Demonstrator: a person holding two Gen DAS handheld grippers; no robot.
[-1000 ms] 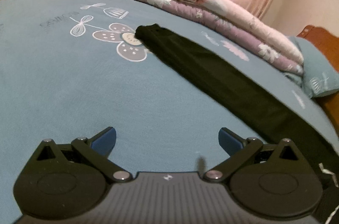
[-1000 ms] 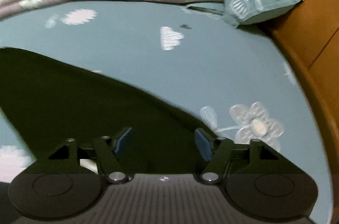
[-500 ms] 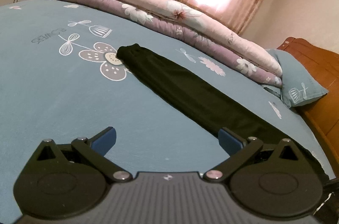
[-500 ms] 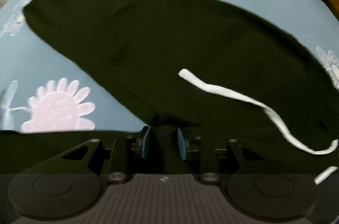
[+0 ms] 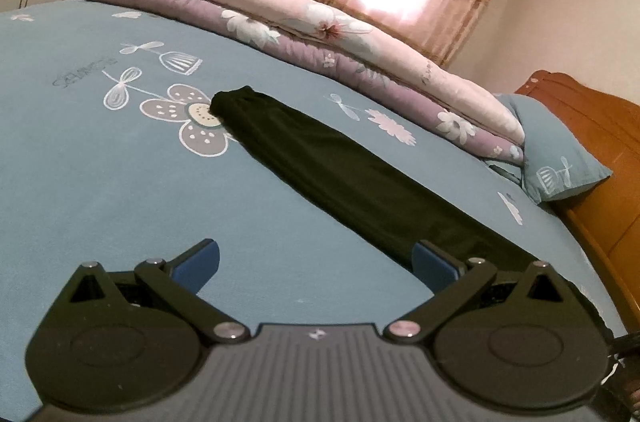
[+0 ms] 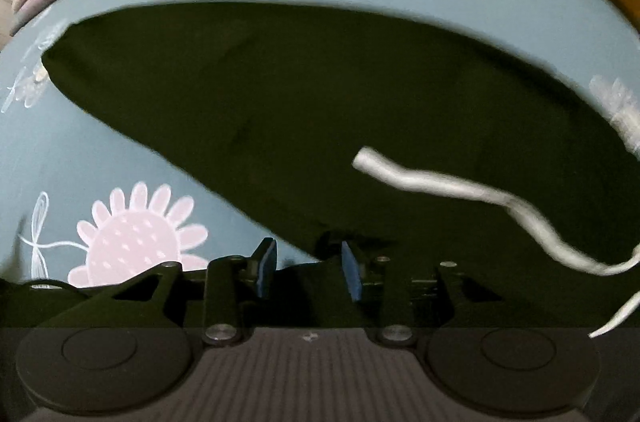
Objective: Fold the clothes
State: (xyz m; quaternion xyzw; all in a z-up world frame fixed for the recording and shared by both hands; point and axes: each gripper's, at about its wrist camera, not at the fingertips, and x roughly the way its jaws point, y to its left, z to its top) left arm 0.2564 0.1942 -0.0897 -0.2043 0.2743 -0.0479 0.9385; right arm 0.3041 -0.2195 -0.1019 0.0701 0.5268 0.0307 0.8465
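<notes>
A pair of black trousers (image 5: 344, 174) lay stretched flat on the blue flowered bedsheet (image 5: 100, 182), its cuffed leg end resting against a printed grey flower (image 5: 188, 118) toward the left part of the bed, its waist end running toward the right edge near the wooden headboard (image 5: 592, 142). A folded pink and purple quilt (image 5: 304, 34) lined the far edge of the bed, with a blue pillow (image 5: 556, 166) in the far right corner.

The left gripper (image 5: 316, 262) hovered above bare sheet with its jaws spread wide, nothing between them. The right gripper (image 6: 308, 272) pointed steeply down at the waist end, where a white drawstring (image 6: 472, 190) trailed over the dark cloth. Its jaws had just been opening a little and stood at a middling gap; a raised bit of black fabric sat between the pads, but whether they pressed on it could not be told.

The step appeared to be taking hold of the waistband for a fold toward the leg end. To do it well, the right gripper would want to bite both layers squarely at the waist edge, keeping the drawstring out of the pinch, while the left gripper took the same edge alongside so the cloth lifted evenly and did not twist.
</notes>
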